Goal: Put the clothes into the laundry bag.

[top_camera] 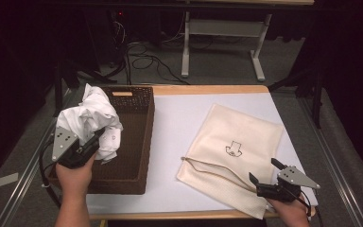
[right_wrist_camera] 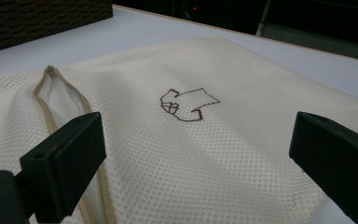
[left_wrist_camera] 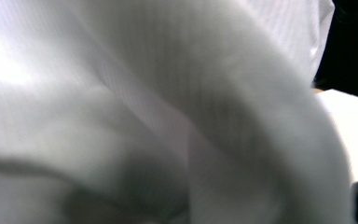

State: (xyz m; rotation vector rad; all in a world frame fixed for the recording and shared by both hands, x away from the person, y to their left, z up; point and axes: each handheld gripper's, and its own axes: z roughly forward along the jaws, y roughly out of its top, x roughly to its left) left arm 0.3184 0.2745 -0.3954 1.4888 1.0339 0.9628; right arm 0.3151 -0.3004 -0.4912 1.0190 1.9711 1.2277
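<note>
The table [top_camera: 179,189] carries a white sheet that covers most of its top, with a wooden edge showing at the far and near sides. On its left part stands a dark woven basket [top_camera: 139,137], long side running away from the person, a handle slot cut in its far wall. On the right part lies a cream mesh bag [top_camera: 246,137], flat and turned at an angle, with a small brown line drawing near its middle. Its zipper [right_wrist_camera: 46,100] runs along the near left edge and gapes open at one end, so pale lining shows inside.

A crumpled white shirt [top_camera: 92,116] hangs bunched above the basket's left wall, lifted off the basket floor. The left gripper [top_camera: 97,137] has it: its jaws are closed onto a wad of the cloth, and in the left gripper view the white fabric [left_wrist_camera: 168,107] presses right up to the lens, blurred, with a strip of the table at the right edge.

The right gripper [top_camera: 263,171] sits low over the bag's near right corner, held by a hand at the table's near edge. Its jaws stand wide apart with nothing between them; in the right gripper view the bag's mesh and the drawing [right_wrist_camera: 189,105] lie just ahead of the two black pads
</note>
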